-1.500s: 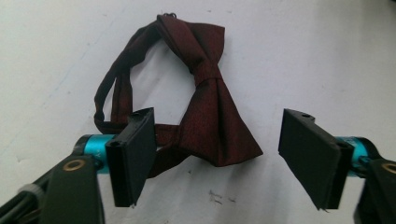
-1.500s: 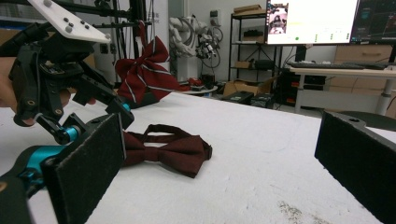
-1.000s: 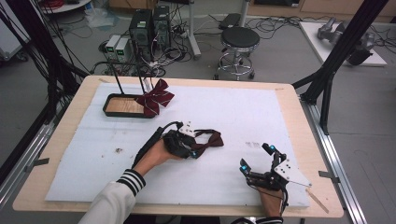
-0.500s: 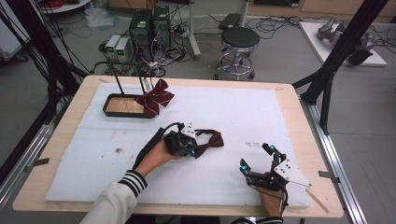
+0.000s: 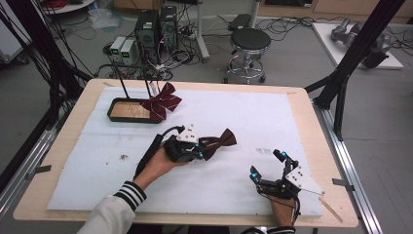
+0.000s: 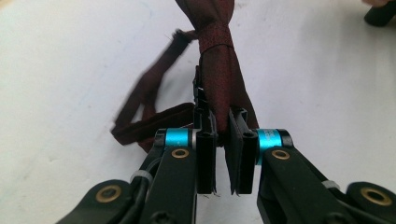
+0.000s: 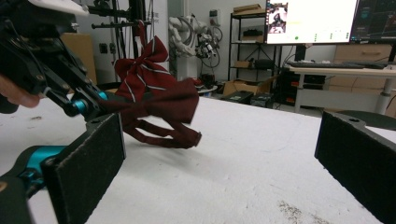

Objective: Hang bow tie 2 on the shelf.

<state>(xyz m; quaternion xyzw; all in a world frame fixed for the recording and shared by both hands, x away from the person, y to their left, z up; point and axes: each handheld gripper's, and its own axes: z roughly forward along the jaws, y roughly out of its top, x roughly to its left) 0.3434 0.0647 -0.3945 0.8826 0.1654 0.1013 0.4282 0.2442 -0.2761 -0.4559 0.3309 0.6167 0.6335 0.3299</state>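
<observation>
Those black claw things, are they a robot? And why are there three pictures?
No robot here: a person holds a claw tool in each hand. One picture looks down from above the table; the other two come from little cameras riding on each claw. The left claw is pinched shut on a dark red bow tie, its strap dangling. The right claw rests open near the table's edge, holding nothing. Farther back sits a black tray with a striped red bow leaning on its rim. A white cloth covers the table.
</observation>
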